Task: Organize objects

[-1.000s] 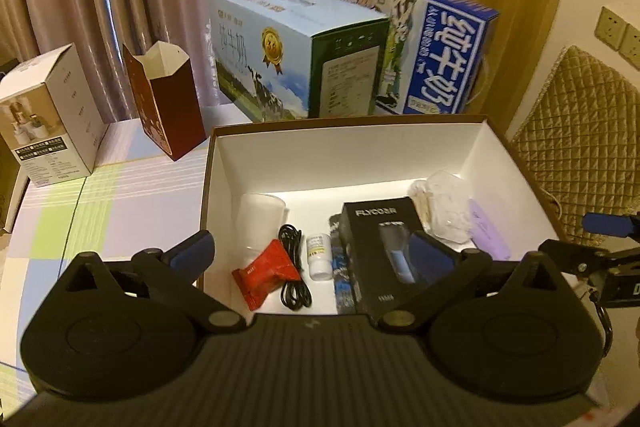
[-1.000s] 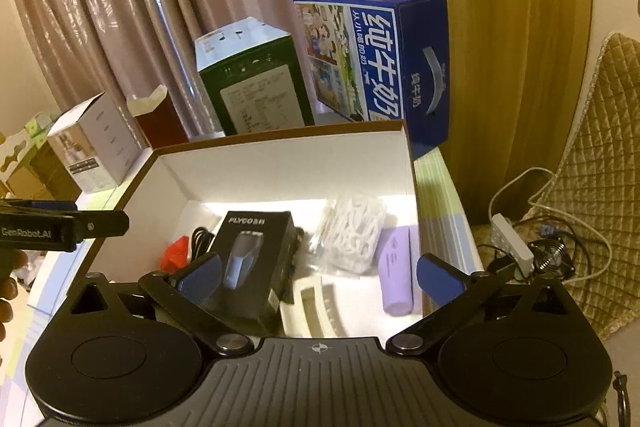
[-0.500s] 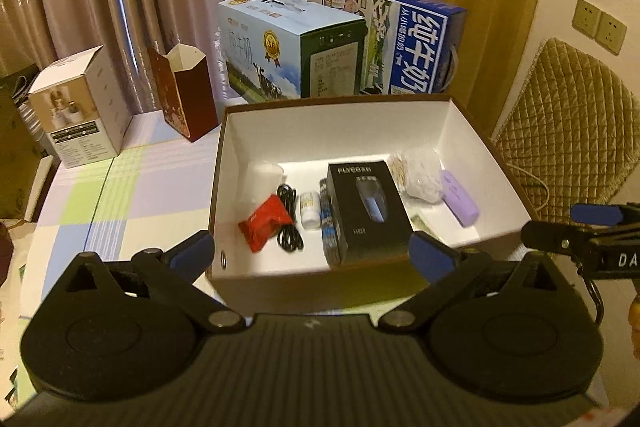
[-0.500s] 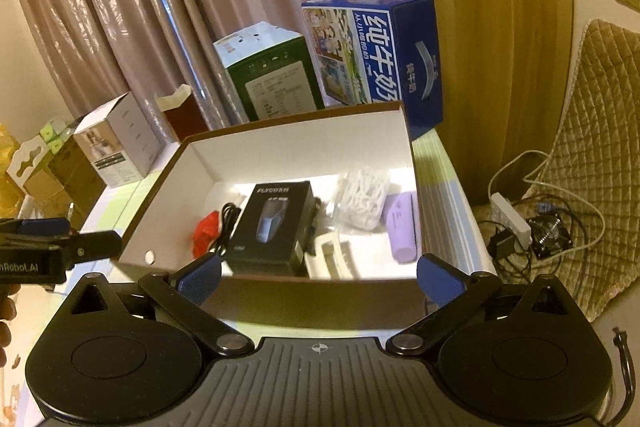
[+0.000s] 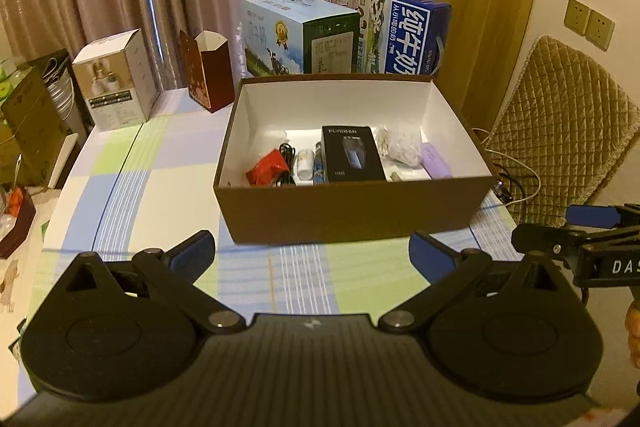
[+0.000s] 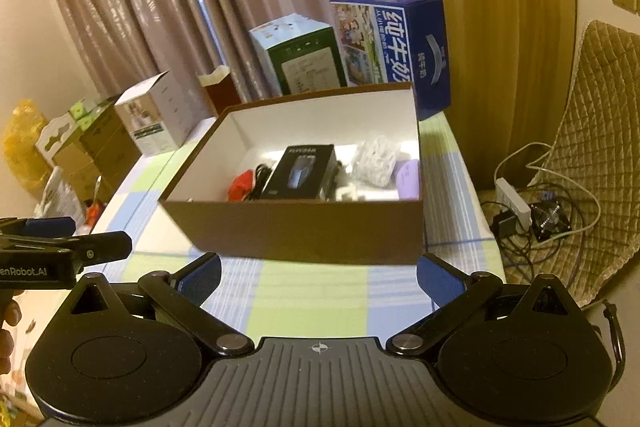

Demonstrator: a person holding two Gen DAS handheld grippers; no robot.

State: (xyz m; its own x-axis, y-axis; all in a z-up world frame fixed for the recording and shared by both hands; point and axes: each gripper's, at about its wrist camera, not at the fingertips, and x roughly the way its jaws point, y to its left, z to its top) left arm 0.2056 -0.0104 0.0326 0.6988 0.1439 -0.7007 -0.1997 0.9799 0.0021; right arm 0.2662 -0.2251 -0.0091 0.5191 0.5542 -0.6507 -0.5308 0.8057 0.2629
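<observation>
A brown box with a white inside stands on the checked tablecloth. In it lie a black shaver box, a red packet, a black cable, a small white bottle, a clear bag and a purple item. My left gripper is open and empty, in front of the box. My right gripper is open and empty too, just short of the box's front wall.
Behind the brown box stand a green-and-white carton and a blue milk carton. A dark red paper bag and a white carton stand at the back left. A quilted chair with cables is right of the table.
Both grippers have pulled back and away from the box, which now looks smaller and shows its front wall. Both stayed open and empty.
</observation>
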